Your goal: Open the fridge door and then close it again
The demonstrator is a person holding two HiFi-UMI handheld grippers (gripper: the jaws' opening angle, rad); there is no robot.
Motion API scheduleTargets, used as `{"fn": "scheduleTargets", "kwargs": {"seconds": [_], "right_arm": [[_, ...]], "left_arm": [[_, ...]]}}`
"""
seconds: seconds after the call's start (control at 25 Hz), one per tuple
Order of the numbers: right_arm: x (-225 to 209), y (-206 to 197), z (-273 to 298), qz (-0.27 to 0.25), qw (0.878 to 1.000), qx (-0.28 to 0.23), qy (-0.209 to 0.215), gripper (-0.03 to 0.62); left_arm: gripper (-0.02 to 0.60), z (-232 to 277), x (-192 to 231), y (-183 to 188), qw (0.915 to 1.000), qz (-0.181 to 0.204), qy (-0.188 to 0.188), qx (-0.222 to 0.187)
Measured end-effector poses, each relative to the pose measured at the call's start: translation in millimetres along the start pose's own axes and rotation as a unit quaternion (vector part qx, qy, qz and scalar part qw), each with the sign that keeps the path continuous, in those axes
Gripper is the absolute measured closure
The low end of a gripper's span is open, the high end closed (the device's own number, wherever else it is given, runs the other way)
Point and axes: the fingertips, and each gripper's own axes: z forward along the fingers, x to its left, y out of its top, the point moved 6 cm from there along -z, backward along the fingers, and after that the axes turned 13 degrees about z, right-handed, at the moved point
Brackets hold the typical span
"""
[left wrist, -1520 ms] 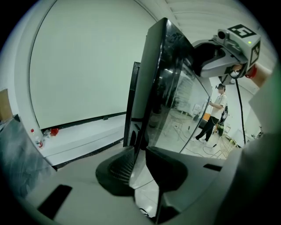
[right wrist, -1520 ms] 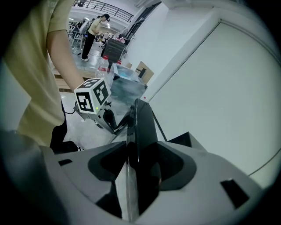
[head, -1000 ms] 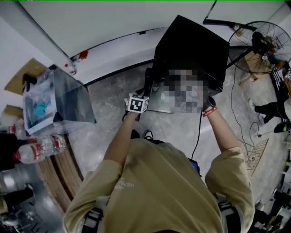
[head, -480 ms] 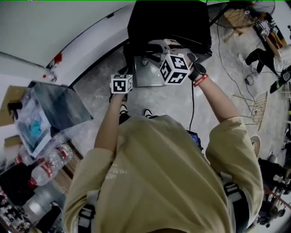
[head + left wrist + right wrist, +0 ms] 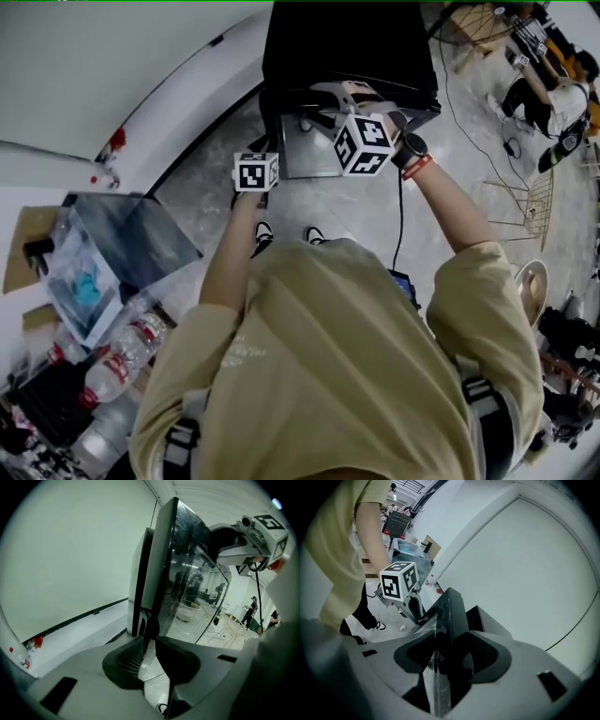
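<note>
A black fridge [image 5: 347,47] stands by the white wall, its glass door [image 5: 305,155] swung out a little. In the left gripper view the door [image 5: 187,578] rises ahead, and my left gripper [image 5: 149,641] is shut narrowly on its thin lower edge. My right gripper [image 5: 443,651] is closed wide over the thick upper corner of the door [image 5: 452,611], which fills the space between its jaws. In the head view the left marker cube [image 5: 255,172] and the right marker cube [image 5: 364,142] sit side by side in front of the fridge.
A clear box with something blue inside [image 5: 84,281] and water bottles [image 5: 122,361] lie at the left. A black cable [image 5: 403,234] trails over the floor. A wire rack [image 5: 534,211] and seated people [image 5: 553,84] are at the right.
The head view has swung, so the fridge now sits higher and more central. Both marker cubes have shifted sideways together along the door, and the right cube has come out from behind the mosaic patch.
</note>
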Motion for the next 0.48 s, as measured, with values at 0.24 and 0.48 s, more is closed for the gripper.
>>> {"fn": "scheduleTargets", "kwargs": {"seconds": [0.24, 0.48], "right_arm": [[-9.2, 1.1, 6.8, 0.009, 1.000, 0.010, -0.015, 0.361], [-16.6, -0.7, 16.1, 0.015, 0.999, 0.021, -0.035, 0.359]], "left_arm": [[0.500, 11.1, 11.4, 7.7, 0.9998, 0.011, -0.014, 0.002], [0.500, 24.5, 21.6, 14.9, 0.9994, 0.020, -0.027, 0.002]]}}
